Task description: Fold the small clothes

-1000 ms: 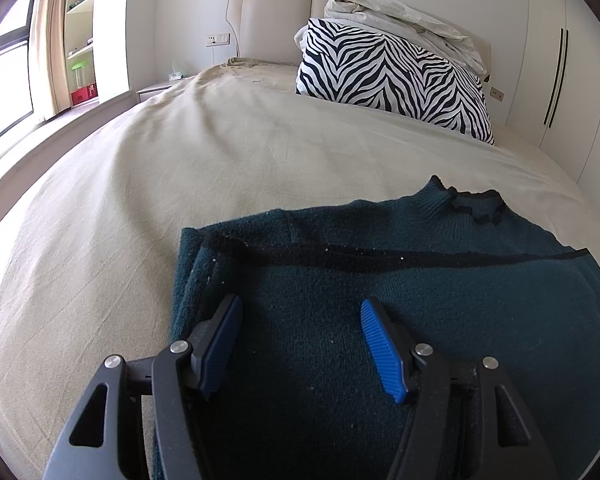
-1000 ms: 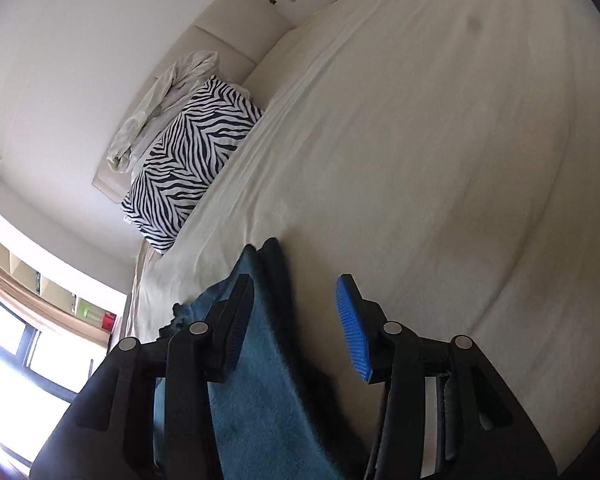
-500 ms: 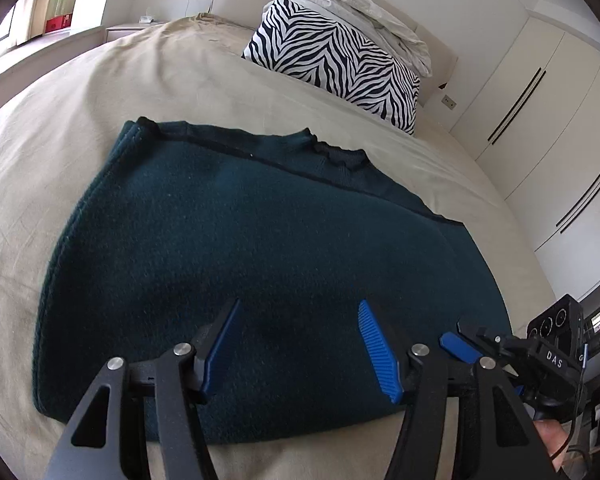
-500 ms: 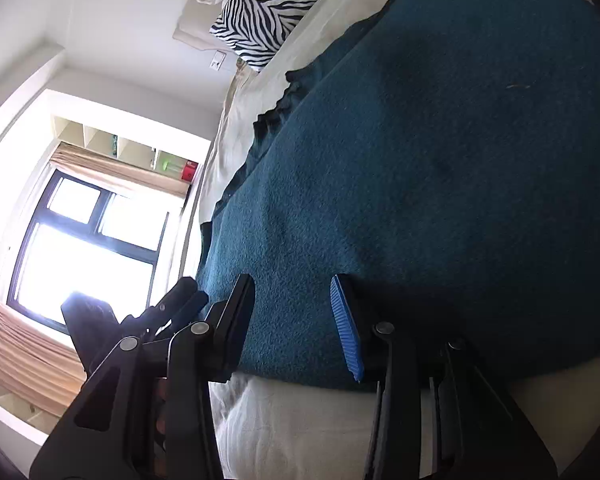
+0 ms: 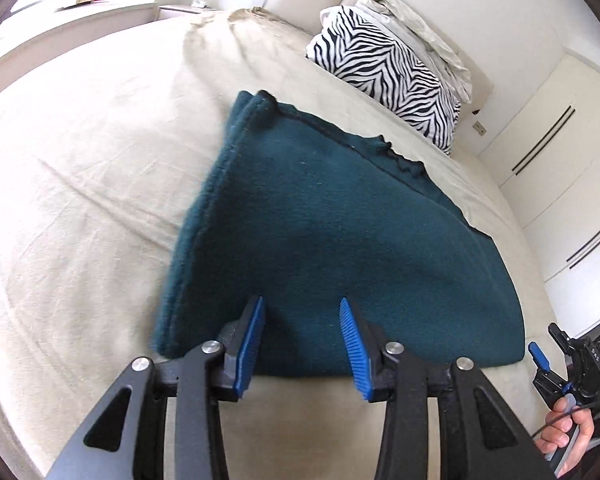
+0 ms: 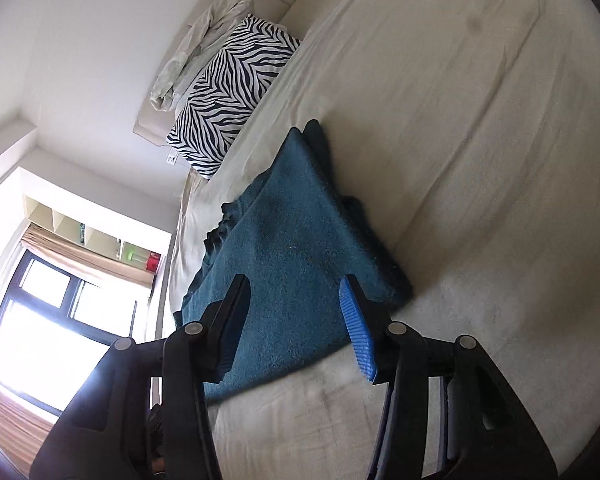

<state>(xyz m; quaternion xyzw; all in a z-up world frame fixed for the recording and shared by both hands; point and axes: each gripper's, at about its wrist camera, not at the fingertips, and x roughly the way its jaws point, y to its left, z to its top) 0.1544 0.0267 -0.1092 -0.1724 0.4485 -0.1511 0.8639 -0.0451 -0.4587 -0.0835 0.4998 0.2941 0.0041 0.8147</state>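
A dark teal knit sweater (image 5: 340,240) lies flat on the beige bed (image 5: 80,200), collar toward the pillow. My left gripper (image 5: 302,312) hovers over its near hem. Its jaws are closing, with the fabric showing in the gap but not pinched by the blue pads. In the right wrist view the sweater (image 6: 296,240) runs away from me. My right gripper (image 6: 294,292) sits above its near corner with its jaws opening and nothing pressed between them. The left wrist view also shows my right gripper (image 5: 546,360) at the lower right, held by a hand (image 5: 568,436).
A zebra-print pillow (image 5: 388,68) with a pale crumpled blanket (image 5: 416,28) leans on the headboard behind the sweater. White wardrobe doors (image 5: 560,160) stand to the right of the bed. A window (image 6: 48,320) and shelves (image 6: 88,232) are on the far side.
The left gripper has drawn back from mid-sweater to the near hem and its jaws have narrowed. The right gripper swung over the sweater, then out toward its corner, jaws slightly wider.
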